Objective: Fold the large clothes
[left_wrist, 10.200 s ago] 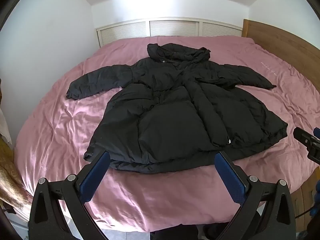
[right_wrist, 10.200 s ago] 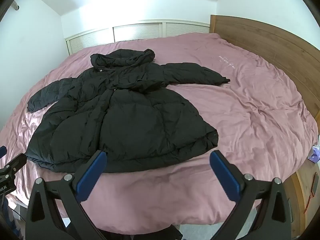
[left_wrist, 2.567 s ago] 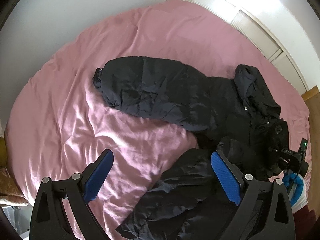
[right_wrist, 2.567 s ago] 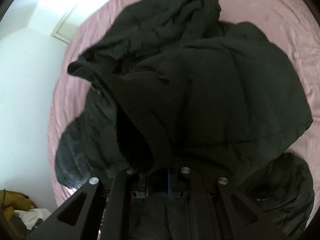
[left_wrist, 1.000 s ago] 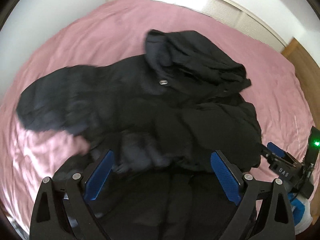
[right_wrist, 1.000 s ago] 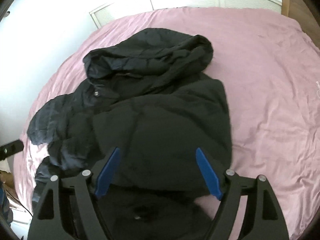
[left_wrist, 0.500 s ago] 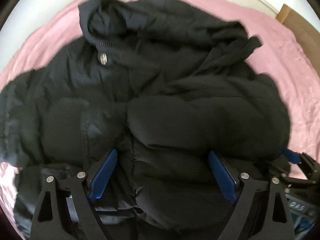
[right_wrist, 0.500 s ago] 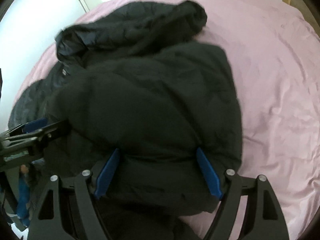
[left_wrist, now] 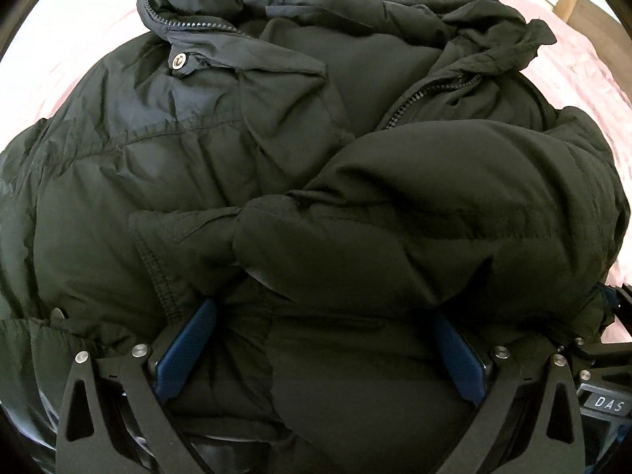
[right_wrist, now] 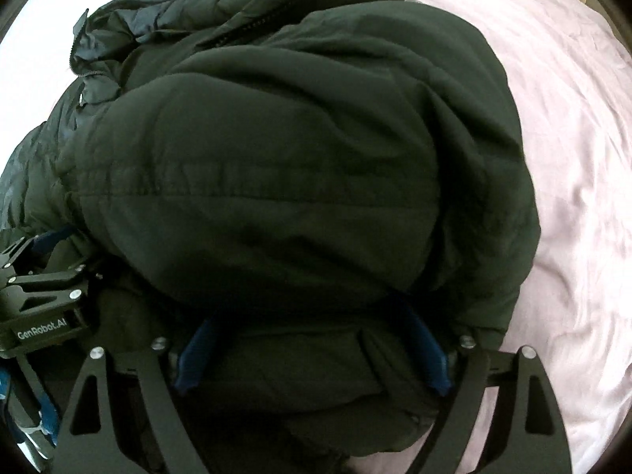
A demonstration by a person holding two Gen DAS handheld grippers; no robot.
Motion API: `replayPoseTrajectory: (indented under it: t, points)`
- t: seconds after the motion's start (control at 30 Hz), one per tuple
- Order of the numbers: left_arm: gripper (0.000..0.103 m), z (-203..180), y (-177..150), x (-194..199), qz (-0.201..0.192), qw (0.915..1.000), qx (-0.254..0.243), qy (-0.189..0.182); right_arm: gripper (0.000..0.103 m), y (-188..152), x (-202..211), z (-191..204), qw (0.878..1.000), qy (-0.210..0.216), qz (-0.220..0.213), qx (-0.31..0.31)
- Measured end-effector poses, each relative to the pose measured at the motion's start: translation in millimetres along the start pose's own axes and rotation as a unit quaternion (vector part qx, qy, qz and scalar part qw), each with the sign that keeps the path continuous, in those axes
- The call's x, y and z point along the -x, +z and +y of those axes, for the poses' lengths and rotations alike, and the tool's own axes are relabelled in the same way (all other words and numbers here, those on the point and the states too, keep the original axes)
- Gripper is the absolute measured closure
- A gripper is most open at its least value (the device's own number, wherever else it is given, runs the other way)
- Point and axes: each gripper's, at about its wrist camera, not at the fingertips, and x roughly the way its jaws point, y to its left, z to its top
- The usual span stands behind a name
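So the black puffer coat [left_wrist: 300,166] is bunched up in a big heap on the pink bedsheet [right_wrist: 572,166], and it basically fills both wrist views. Sheet only peeks out around the edges: from about 12 to 5 o'clock of the pile in the right view, thin slivers at 10 and 2 o'clock in the left one.

Left side first. The left gripper [left_wrist: 320,351] is pointing steeply down into the coat, jaws spread wide, and they've just been opening further. A fat roll of padded fabric bulges between the blue pads [left_wrist: 185,351], but whether they're pressing on it I can't tell. Up at 11 o'clock there's a silver snap button [left_wrist: 178,61] next to the zipper teeth [left_wrist: 197,25], and the hood [left_wrist: 395,4] is crumpled at 12 to 1 o'clock. A folded-over padded flap lies across the middle toward 3 o'clock.

Right side: the right gripper [right_wrist: 312,351] is also nose-down into the heap with its jaws wide apart, also just been opening. The folded puffy bulk sits over and between its fingertips, so the blue tips are half buried. Looks more like resting in fabric than pinching it. The two grippers are right beside each other; each one shows at the edge of the other's view, at roughly 8 and 4 o'clock.
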Motion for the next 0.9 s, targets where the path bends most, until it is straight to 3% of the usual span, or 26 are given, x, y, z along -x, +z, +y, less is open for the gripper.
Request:
replayPoseTrajectory:
  t: [0.17,0.33,0.47,0.67,0.9]
  points:
    - [0.003,-4,10,33,-0.009,0.9999,-0.006,-0.007,0.016,7,32,6,1.000,0.011,-0.008,0.006]
    - [0.004,-4,20,86,-0.069,0.9972,-0.007,-0.026,0.016,10,91,8,0.997,0.030,-0.063,0.023]
    - [0.004,-14,38,94,-0.079,0.9959,-0.009,-0.043,0.016,37,114,3,0.994,0.035,-0.100,0.013]
    - [0.004,-27,43,46,-0.049,0.9984,-0.003,-0.030,0.016,80,81,-9,0.996,0.019,-0.083,0.001]
    - [0.001,-19,42,-4,-0.026,0.9993,0.017,-0.021,0.014,81,1,-21,1.000,0.005,-0.019,-0.015]
